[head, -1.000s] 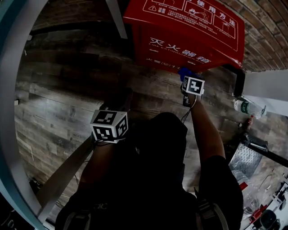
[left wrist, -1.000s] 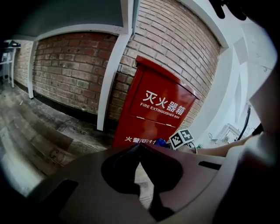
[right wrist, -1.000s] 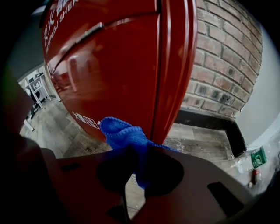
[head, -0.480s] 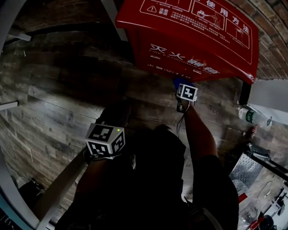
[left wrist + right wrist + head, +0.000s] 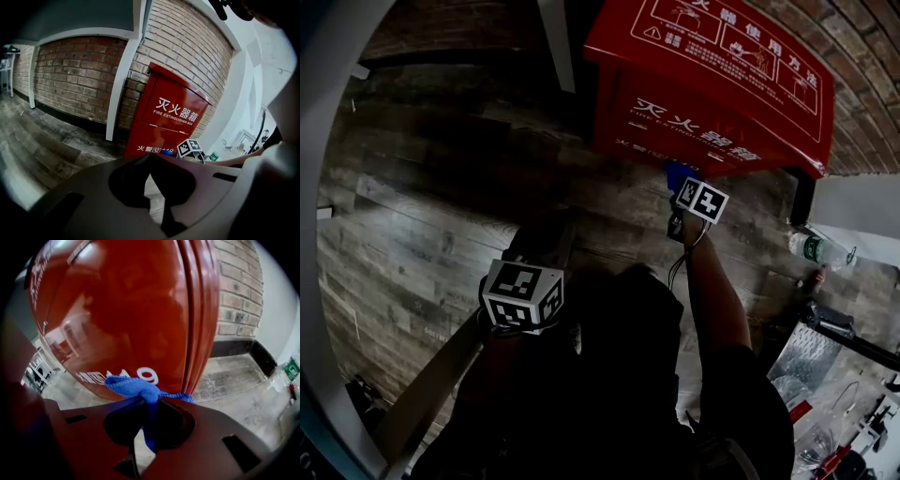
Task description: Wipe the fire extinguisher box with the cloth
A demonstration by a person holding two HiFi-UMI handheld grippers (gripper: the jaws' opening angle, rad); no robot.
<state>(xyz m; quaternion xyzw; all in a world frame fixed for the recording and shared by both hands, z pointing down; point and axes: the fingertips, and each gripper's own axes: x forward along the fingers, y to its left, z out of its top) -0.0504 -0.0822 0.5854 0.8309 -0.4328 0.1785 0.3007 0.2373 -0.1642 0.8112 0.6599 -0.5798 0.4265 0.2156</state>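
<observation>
The red fire extinguisher box (image 5: 712,84) stands against the brick wall, with white print on its lid and front. It also shows in the left gripper view (image 5: 168,117) and fills the right gripper view (image 5: 126,310). My right gripper (image 5: 149,401) is shut on a blue cloth (image 5: 136,387), held at the low front of the box near the white digits. In the head view the cloth (image 5: 677,172) peeks out just above the right gripper (image 5: 682,187). My left gripper (image 5: 149,157) hangs back over the floor, shut with nothing in it.
Wood-pattern floor (image 5: 431,206) spreads to the left of the box. A white post (image 5: 555,42) runs up beside the box. A plastic bottle (image 5: 820,248) lies on the floor at the right, near metal gear (image 5: 825,328). Brick wall (image 5: 75,70) stands behind.
The view has shifted a little, so the box sits further right in it. The right gripper with the cloth stays at the box's low front; the left gripper has barely moved.
</observation>
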